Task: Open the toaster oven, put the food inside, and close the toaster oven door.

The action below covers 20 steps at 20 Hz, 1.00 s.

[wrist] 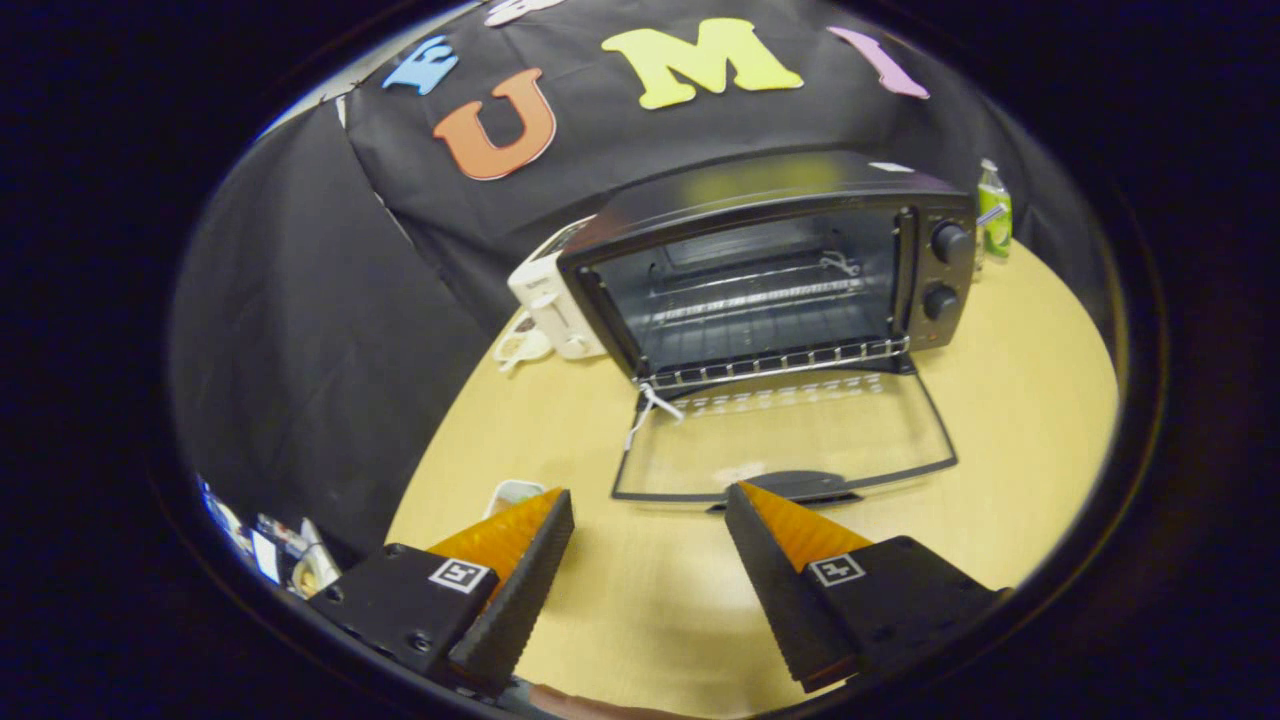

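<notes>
The gripper (648, 500) is hovering with its fingers spread wide and holding nothing, just short of the toaster oven (775, 265), whose glass door (790, 435) is lying flat open on the table (1010, 400) ahead, leaving the wire rack (770, 362) reachable. A small white dish (512, 493), possibly the food, is peeking out beside one finger, so loading is likely coming next.

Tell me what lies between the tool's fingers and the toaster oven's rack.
In the gripper view, the open tool holds nothing. Ahead lies bare wooden table, then the oven's glass door folded flat, then the rack inside the toaster oven.
</notes>
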Available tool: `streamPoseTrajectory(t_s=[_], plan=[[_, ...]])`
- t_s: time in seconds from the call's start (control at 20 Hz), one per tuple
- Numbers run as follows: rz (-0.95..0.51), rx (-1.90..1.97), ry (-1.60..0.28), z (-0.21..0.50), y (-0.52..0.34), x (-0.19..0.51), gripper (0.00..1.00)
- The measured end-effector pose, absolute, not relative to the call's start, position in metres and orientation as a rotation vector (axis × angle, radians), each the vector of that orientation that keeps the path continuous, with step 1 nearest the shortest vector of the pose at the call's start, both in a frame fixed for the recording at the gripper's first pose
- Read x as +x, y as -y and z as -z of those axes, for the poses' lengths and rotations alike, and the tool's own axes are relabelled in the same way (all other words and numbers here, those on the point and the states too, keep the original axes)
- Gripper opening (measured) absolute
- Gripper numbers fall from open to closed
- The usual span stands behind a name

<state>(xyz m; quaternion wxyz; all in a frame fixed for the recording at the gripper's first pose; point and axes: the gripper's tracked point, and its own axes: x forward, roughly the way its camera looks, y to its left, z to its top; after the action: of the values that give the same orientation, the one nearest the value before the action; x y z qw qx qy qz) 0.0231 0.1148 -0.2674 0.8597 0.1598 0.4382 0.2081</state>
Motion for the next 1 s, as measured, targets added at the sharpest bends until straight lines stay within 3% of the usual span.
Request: streamPoseTrajectory(t_s=[0.2, 0.6, 1.0], plan=[[-0.627, 0.468, -1.119, 0.269, -0.166, -0.014, 0.93], [-0.633, 0.481, -1.206, 0.286, -0.181, -0.017, 0.78], [-0.734, 0.576, -1.328, 0.296, -0.193, -0.028, 0.54]])
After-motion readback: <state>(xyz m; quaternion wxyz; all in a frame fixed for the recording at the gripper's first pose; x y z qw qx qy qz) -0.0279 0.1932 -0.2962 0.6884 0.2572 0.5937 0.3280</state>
